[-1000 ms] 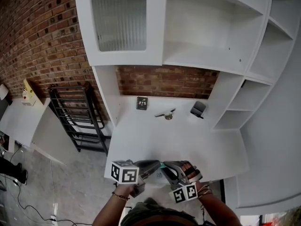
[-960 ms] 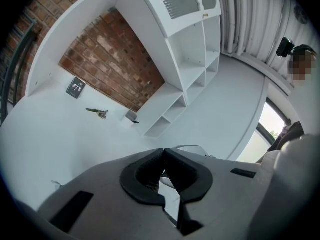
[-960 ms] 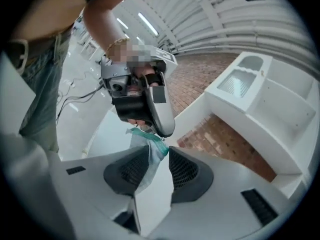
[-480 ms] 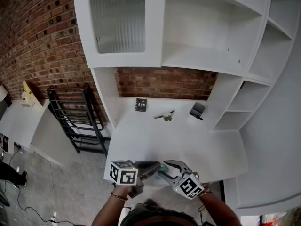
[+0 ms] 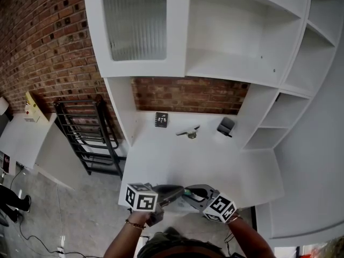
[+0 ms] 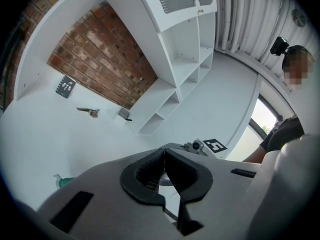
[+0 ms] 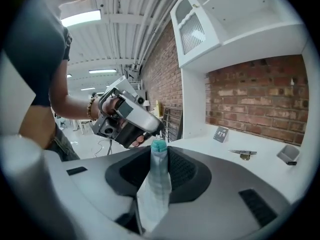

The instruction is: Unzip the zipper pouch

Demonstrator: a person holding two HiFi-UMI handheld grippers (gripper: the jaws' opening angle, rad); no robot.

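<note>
Hand-held grippers meet nose to nose at the near edge of the white bench (image 5: 215, 165), my left hand-held gripper (image 5: 176, 190) pointing in from the left and my right hand-held gripper (image 5: 192, 193) from the right. Far back, along the brick wall (image 5: 188, 93), I've got a dark card (image 5: 161, 118), a bit of metal hardware (image 5: 189, 131) and a dark block (image 5: 226, 125), all well apart from where I'm working. White shelving (image 5: 242, 31) rises overhead with a ribbed-glass door (image 5: 134, 23), and a black rack (image 5: 86, 138) stands off the bench's left side.

Now the zipper pouch (image 7: 156, 184): it sits between the two grippers, pale and translucent, turned edge-on, with a teal end (image 7: 158, 145) on top.

My right jaws have just been closing and are clamped on the pouch's pale body, only a narrow gap apart. My left jaws are pressed together at the tips, right up against that teal end. Whether they've pinched the zipper pull, I can't tell.
</note>
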